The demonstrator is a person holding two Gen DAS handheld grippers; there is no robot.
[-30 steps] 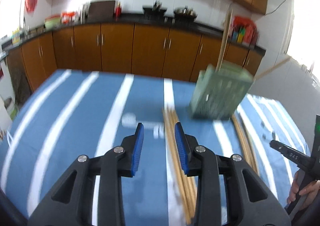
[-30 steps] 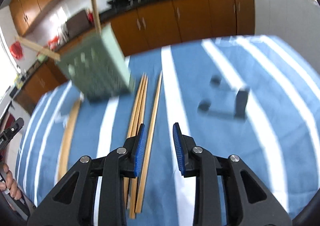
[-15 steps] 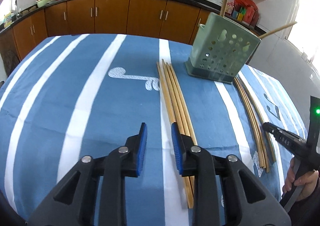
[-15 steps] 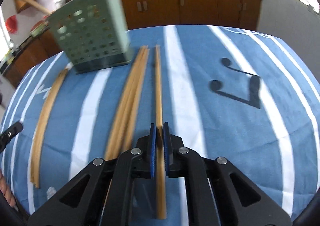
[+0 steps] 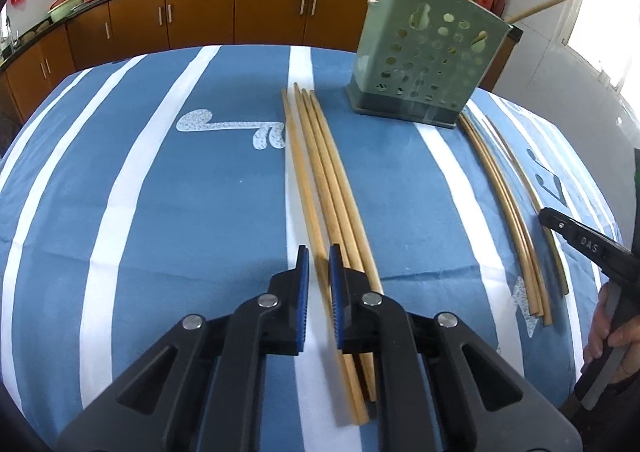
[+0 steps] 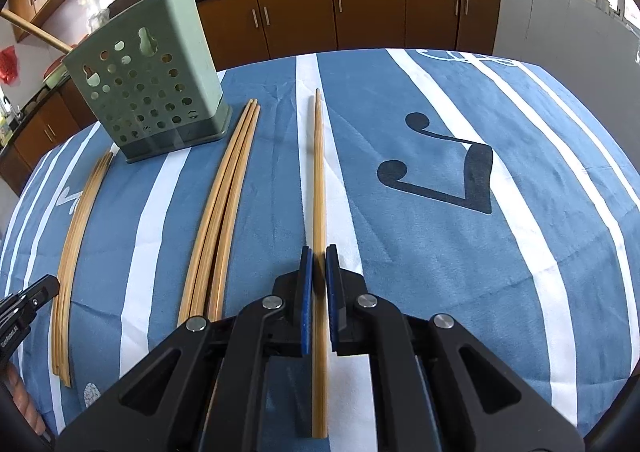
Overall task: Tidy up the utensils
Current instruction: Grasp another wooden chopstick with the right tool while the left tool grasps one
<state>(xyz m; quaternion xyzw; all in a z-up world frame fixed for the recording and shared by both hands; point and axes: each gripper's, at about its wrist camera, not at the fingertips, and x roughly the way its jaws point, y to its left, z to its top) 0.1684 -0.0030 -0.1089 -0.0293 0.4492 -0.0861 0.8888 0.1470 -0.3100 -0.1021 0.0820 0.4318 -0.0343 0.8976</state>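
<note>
Right hand-held gripper (image 6: 319, 264) clamps lone chopstick (image 6: 318, 172) lower centre on bench (image 6: 440, 252); left hand-held gripper (image 5: 318, 266) closing around another chopstick (image 5: 304, 188); light, stiff, slippery, grip near thick end

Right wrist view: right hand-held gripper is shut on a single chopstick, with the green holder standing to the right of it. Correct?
Not quite. The right hand-held gripper is shut on a single chopstick, but the green holder stands to the left of it, past a bundle of chopsticks, not to the right. The right wrist view shows this.
</note>
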